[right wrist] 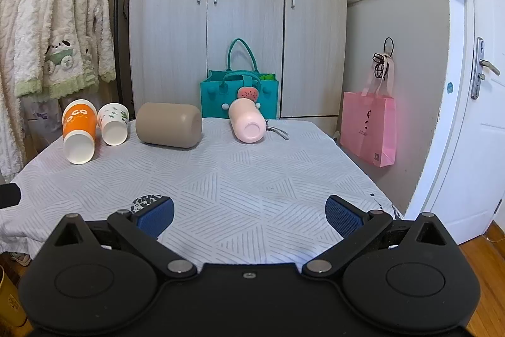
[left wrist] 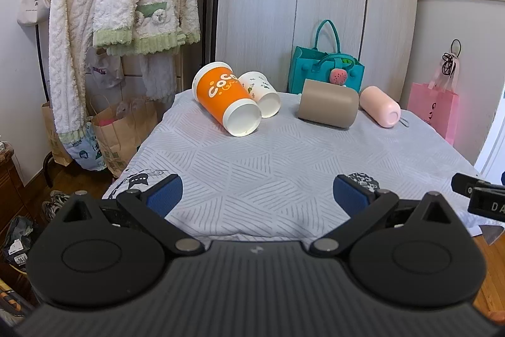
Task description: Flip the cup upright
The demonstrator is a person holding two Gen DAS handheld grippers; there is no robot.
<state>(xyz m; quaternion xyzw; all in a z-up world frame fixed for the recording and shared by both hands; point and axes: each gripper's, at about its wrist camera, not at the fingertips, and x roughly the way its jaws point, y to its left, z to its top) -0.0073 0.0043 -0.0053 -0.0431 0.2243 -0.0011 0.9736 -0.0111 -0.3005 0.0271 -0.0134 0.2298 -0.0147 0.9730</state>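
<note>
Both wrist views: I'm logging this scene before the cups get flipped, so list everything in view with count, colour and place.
Paper cup: 1, orange, lying far left on table.
Paper cup: 1, white with leaf print, lying beside orange one.
Tumbler: 1, taupe, lying mid-table.
Bottle: 1, pink, lying far right.
Tablecloth: 1, grey-white patterned, covering table.
Felt tote: 1, teal, behind table.
Gift bag: 1, pink, by wall.
Fleece robes: white-green, hanging left.
Wardrobe: 1, grey.
Left claw: open, empty.
Right claw: open, empty.

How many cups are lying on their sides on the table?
4, in a row at the far edge: orange cup leftmost, touching white printed cup, then tan cup, then pink cup rightmost. None appear hidden.
</note>
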